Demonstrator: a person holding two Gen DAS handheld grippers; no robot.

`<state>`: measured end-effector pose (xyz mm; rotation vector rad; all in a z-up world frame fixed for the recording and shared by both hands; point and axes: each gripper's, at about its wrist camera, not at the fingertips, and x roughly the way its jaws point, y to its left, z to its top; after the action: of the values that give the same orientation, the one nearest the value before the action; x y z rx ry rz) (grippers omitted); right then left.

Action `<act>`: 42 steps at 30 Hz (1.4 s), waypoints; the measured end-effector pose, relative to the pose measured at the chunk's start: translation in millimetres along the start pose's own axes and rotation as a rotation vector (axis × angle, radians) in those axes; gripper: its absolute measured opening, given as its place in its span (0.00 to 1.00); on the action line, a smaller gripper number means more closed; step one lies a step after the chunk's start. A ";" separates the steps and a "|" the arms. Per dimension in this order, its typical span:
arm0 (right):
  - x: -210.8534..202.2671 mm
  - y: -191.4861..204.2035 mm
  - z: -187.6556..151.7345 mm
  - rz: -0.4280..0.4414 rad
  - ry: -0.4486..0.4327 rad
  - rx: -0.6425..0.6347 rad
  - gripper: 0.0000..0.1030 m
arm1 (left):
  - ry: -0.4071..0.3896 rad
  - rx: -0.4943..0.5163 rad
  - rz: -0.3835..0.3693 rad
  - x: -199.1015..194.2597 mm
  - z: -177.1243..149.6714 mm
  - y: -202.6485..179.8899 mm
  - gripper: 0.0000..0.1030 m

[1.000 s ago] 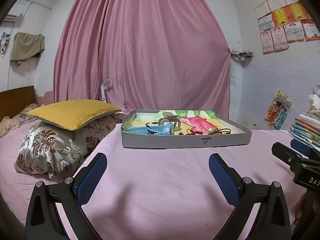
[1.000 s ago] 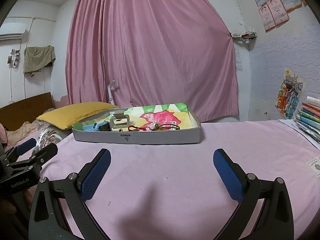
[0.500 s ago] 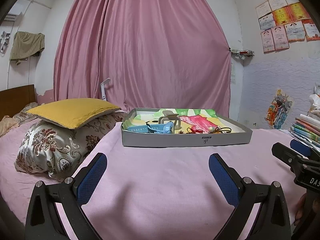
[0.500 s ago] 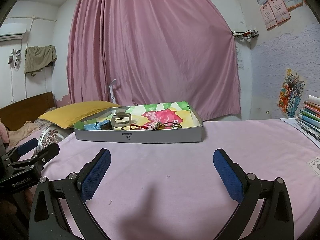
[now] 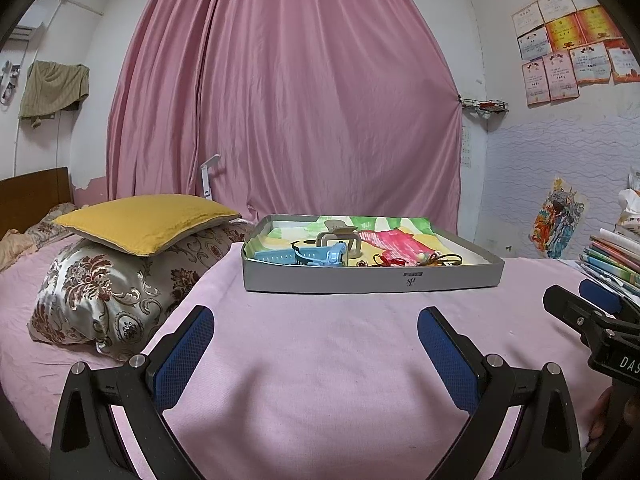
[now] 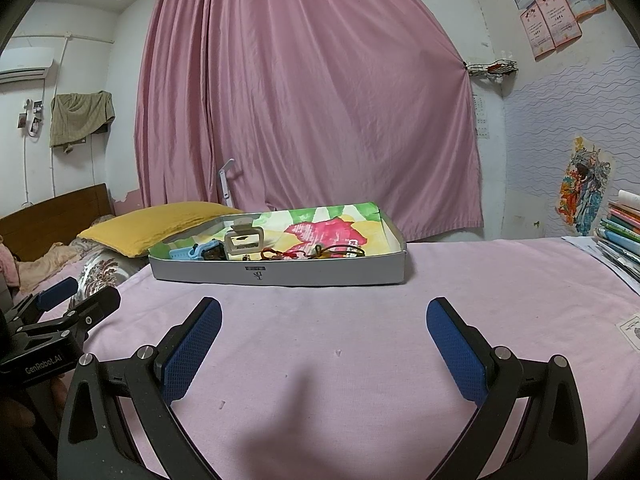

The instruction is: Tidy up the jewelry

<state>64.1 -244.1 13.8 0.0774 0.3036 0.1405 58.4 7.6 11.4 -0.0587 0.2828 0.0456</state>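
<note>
In the left wrist view, a patterned pillow (image 5: 108,280) is lying at the left of the frame on the bed (image 5: 320,344), with a yellow pillow (image 5: 144,220) resting on top of it. The left gripper (image 5: 316,340) is hovering low in the frame over the pink sheet, its blue-padded fingers (image 5: 184,356) spread wide and holding nothing. Past them, in the middle of the frame, a shallow grey box (image 5: 372,280) is sitting on the bed in front of the pink curtain (image 5: 288,100). Inside it, from left to right, a light blue watch (image 5: 304,255), a beige hair claw (image 5: 340,238) just behind the watch, and a tangle of red and dark cords (image 5: 416,259) are lying on a painted lining. At the right edge, the right gripper (image 5: 588,304) is showing from the side, beside a stack of books (image 5: 612,256).

In the right wrist view, the left gripper (image 6: 68,300) is appearing at the left edge. The right gripper (image 6: 324,328) is hovering at the bottom centre, its fingers (image 6: 456,352) also standing wide apart and empty. The grey box (image 6: 280,274) is lying beyond them, slightly left of centre, well apart from both grippers, with the watch (image 6: 200,250), the hair claw (image 6: 244,240) and the cords (image 6: 316,254) in a row near its front wall. The books (image 6: 620,236) are piling up at the right edge.
</note>
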 end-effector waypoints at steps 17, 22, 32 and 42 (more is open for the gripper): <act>-1.3 3.6 -0.2 0.004 0.000 -0.002 0.98 | 0.001 -0.001 0.000 -0.2 0.6 -0.3 0.99; -0.8 2.6 0.2 0.004 0.000 -0.004 0.98 | 0.002 -0.001 -0.001 -0.2 0.7 -0.3 0.99; -1.8 3.6 0.0 0.004 0.000 -0.004 0.98 | 0.003 -0.001 -0.001 0.2 0.1 -0.8 0.99; -1.6 3.3 0.4 0.004 0.000 -0.003 0.98 | 0.005 -0.003 -0.003 -0.1 -0.8 -1.2 0.99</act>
<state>62.3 -241.1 15.0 0.0746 0.3035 0.1453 58.1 6.4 10.7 -0.0621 0.2873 0.0427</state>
